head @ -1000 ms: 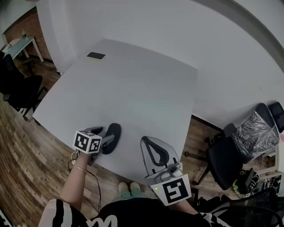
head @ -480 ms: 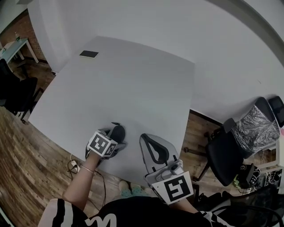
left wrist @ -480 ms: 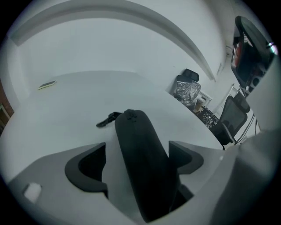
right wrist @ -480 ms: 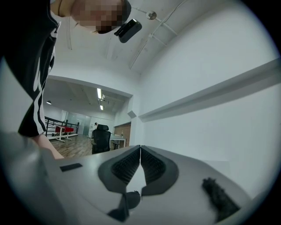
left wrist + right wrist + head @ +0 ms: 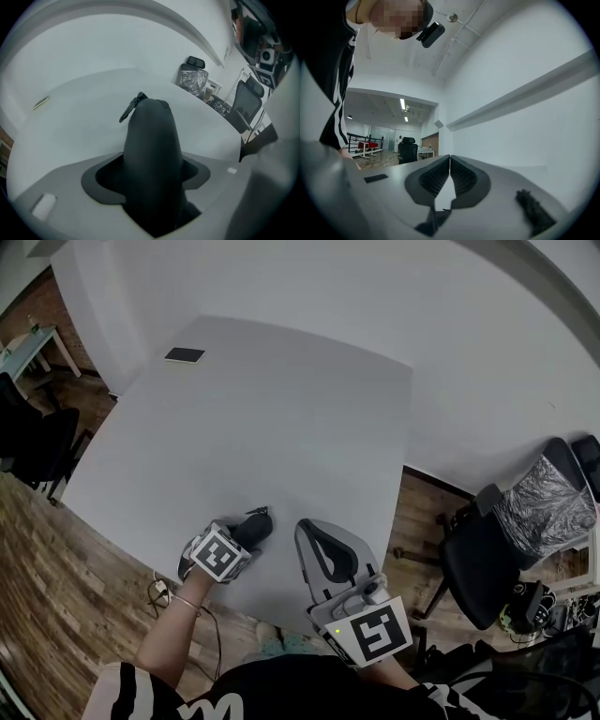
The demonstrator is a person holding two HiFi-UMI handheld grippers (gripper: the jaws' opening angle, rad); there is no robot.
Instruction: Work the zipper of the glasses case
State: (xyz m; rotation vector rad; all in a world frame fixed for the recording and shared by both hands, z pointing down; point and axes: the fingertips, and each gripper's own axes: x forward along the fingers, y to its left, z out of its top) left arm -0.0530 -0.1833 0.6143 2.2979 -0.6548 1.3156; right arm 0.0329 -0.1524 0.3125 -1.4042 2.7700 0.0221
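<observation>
My left claw is closing on the case; right claw, pressed together, holds nothing. The pull at eleven o'clock looks untouched; zipping remains, I judge.

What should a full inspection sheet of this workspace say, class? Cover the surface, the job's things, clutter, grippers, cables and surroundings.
Surface: white table.
Job's things: dark glasses case near the table's near edge, zipper pull sticking out at its far end.
Clutter: small dark card at the far left corner.
Grippers: left gripper closing, the case between its jaws; right gripper shut, holding nothing.
Cables: one thin cable trails down below the left hand.
Surroundings: wooden floor, office chairs on the right, white wall.
</observation>
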